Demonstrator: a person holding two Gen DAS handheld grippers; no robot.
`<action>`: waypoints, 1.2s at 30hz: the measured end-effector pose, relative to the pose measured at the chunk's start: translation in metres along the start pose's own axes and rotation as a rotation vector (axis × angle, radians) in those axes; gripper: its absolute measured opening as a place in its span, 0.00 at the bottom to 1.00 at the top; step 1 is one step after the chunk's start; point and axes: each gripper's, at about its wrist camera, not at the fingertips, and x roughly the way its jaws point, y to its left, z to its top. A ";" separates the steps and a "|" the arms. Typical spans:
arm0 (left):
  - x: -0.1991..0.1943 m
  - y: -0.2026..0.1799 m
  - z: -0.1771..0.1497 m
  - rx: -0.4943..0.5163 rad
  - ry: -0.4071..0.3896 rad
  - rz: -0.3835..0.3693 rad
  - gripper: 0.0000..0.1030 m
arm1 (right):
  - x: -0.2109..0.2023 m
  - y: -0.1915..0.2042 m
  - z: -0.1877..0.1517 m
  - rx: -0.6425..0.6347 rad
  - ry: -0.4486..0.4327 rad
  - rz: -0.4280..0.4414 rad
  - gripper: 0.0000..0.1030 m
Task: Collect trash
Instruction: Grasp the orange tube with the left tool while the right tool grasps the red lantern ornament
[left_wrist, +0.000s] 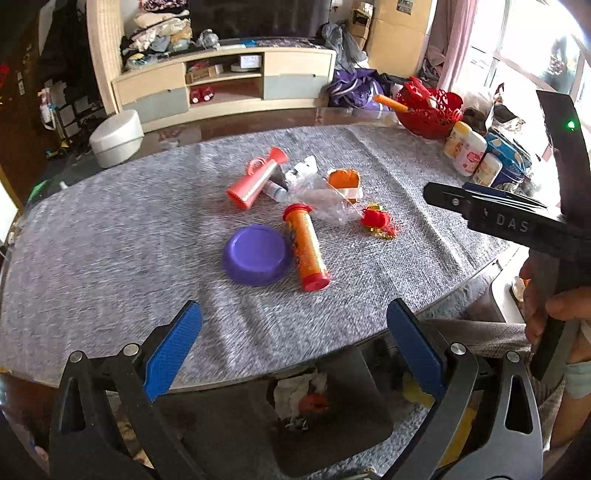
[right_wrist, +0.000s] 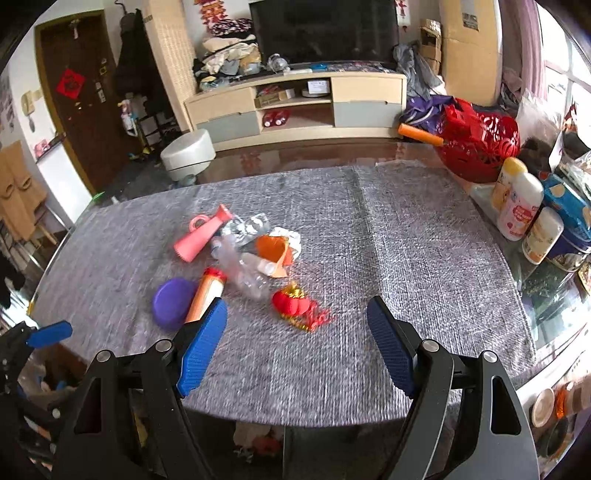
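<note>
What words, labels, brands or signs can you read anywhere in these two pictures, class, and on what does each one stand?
"DAS": on the black body of the right gripper, seen from the left wrist view; the letters run on out of sight.
Orange tube: dark print, too blurred to read.
White bottles: coloured labels, too small to read.
Red diamond paper on the door: a dark character, not legible.
Blue tin: print unreadable.

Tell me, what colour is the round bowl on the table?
Purple. The bowl lies upside down beside the orange tube; the left wrist view shows it best.

Beige TV cabinet (right_wrist: 295, 99), dark brown door (right_wrist: 79, 96), bright window (left_wrist: 532, 48), grey-clothed table (right_wrist: 424, 236)
</note>
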 end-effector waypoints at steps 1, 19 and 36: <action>0.008 -0.001 0.002 0.000 0.011 -0.009 0.92 | 0.006 -0.001 0.000 0.002 0.008 0.001 0.77; 0.092 -0.011 0.017 -0.026 0.103 -0.111 0.67 | 0.065 -0.007 -0.010 0.010 0.090 0.024 0.49; 0.124 0.001 0.028 -0.051 0.120 -0.132 0.30 | 0.091 0.002 -0.002 0.018 0.120 0.056 0.44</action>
